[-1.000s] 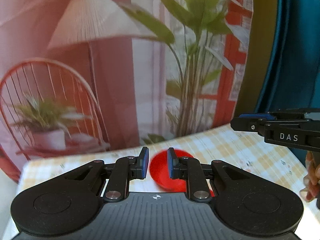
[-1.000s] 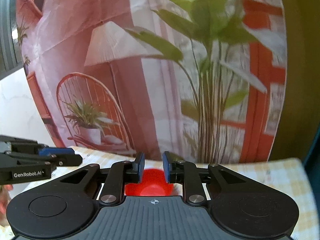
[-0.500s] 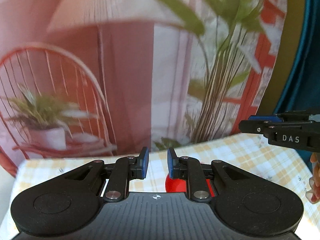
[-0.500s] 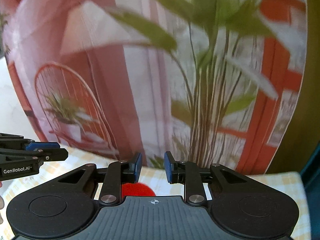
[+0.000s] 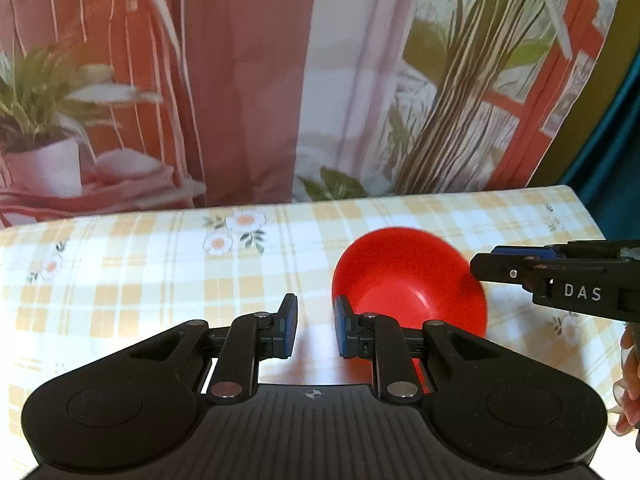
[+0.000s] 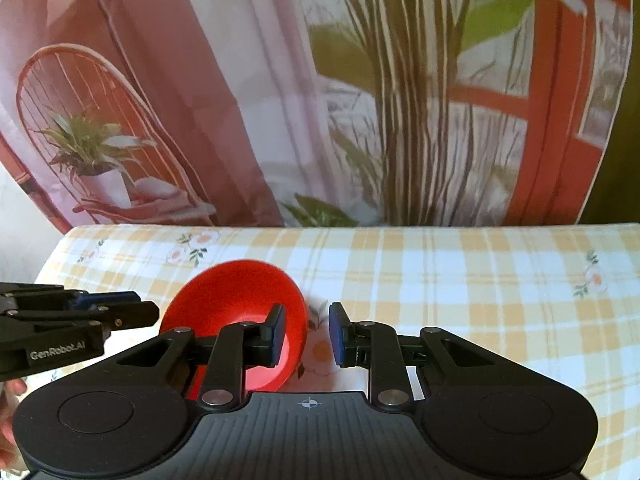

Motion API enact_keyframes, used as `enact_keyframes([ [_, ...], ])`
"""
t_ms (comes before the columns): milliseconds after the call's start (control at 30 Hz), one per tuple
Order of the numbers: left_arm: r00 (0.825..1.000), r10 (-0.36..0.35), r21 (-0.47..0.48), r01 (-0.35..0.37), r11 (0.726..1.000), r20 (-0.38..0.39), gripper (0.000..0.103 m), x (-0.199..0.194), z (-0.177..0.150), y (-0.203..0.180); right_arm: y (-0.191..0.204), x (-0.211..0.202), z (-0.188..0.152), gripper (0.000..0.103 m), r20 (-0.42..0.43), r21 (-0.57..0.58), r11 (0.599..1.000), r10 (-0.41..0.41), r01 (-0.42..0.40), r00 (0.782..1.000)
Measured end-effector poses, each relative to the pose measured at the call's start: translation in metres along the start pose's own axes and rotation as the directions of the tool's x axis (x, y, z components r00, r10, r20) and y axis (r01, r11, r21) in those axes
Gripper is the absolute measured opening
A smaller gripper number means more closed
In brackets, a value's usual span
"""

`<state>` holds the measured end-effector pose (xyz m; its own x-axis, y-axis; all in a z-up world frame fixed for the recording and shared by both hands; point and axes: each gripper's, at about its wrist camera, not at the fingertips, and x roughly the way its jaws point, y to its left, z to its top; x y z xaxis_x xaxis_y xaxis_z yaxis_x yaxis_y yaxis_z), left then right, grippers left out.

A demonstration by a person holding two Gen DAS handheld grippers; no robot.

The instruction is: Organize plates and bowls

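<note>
A red bowl (image 5: 408,280) sits upright on the checked tablecloth (image 5: 160,272); it also shows in the right wrist view (image 6: 236,300). My left gripper (image 5: 315,326) is open and empty, its right finger at the bowl's left rim. My right gripper (image 6: 306,334) is open and empty, its left finger over the bowl's right side. The right gripper appears side-on in the left wrist view (image 5: 560,280), beside the bowl's right rim. The left gripper appears side-on in the right wrist view (image 6: 80,316), left of the bowl.
A printed backdrop (image 6: 320,100) with a chair, plants and a red window frame hangs behind the table's far edge. The tablecloth (image 6: 480,300) stretches right of the bowl. A teal curtain (image 5: 616,140) hangs at the far right.
Both cameras have tilted down and moved closer to the table. The red bowl, half hidden before, now shows in full between the two grippers. Both grippers stay open.
</note>
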<state>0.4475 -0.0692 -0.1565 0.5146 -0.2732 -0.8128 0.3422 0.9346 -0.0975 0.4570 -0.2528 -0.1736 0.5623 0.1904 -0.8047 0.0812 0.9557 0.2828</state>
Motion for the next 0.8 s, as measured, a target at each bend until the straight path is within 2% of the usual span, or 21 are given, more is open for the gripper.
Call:
enact_keyframes([
  [267,0.998,-0.062,-0.051,0.06,0.997,-0.03,0.021,0.009,0.0,0.004,-0.002,0.008,-0.007,0.02,-0.035,0.032,0.999,0.021,-0.02,0.999],
  [500,0.989,-0.138,-0.13,0.13,0.983,-0.055,0.02,0.013,-0.007,0.007,0.0,0.006,-0.012,0.009,-0.046,0.031,0.999,0.031,-0.029,0.998],
  [800,0.989,-0.143,-0.103,0.14,0.985,-0.023,0.019,-0.005,-0.004,0.001,0.004,-0.007,-0.01,0.009,-0.015,0.035,0.999,0.032,-0.032,0.999],
])
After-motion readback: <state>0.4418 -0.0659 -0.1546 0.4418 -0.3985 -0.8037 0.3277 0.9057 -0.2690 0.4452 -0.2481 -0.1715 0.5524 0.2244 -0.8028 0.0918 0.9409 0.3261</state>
